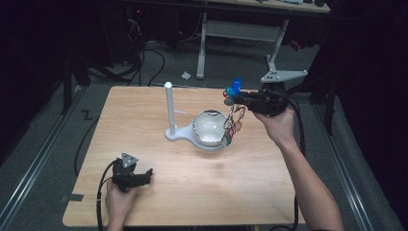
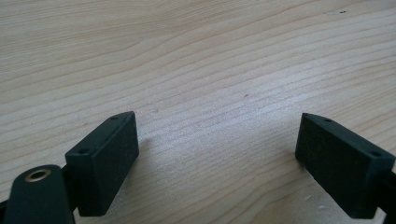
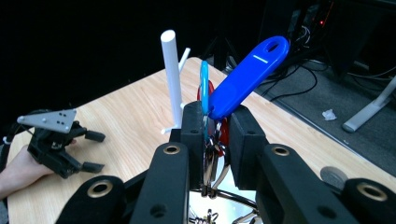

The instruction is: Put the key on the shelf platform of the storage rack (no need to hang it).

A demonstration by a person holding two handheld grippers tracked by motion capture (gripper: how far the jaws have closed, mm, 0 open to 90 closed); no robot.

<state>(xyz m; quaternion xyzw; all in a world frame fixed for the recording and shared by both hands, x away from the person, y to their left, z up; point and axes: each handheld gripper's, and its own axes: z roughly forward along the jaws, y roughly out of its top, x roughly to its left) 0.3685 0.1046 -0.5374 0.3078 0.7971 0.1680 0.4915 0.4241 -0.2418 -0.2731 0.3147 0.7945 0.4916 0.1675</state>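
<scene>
Key rings (image 3: pixel 212 161) (half hidden between jaws)

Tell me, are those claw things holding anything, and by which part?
The right gripper pinches a bunch of keys by its coloured tags; the keys dangle below. The left gripper is open, holding nothing.

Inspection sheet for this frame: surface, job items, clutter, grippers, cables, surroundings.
Surface: wooden table, bare around the left gripper.
Job's things: bunch of keys with tags hangs from the right gripper, blue tag uppermost; white stand upright mid-table, a peg on its side; white bowl-shaped dish at the stand's base.
Clutter: nothing seen on the table.
Grippers: right gripper shut on the key bunch, raised above the dish; left gripper open, low over the table, nothing between its jaws.
Cables: black cables on the floor behind the table.
Surroundings: dark room, desk frame behind, scrap of paper on the floor.
</scene>
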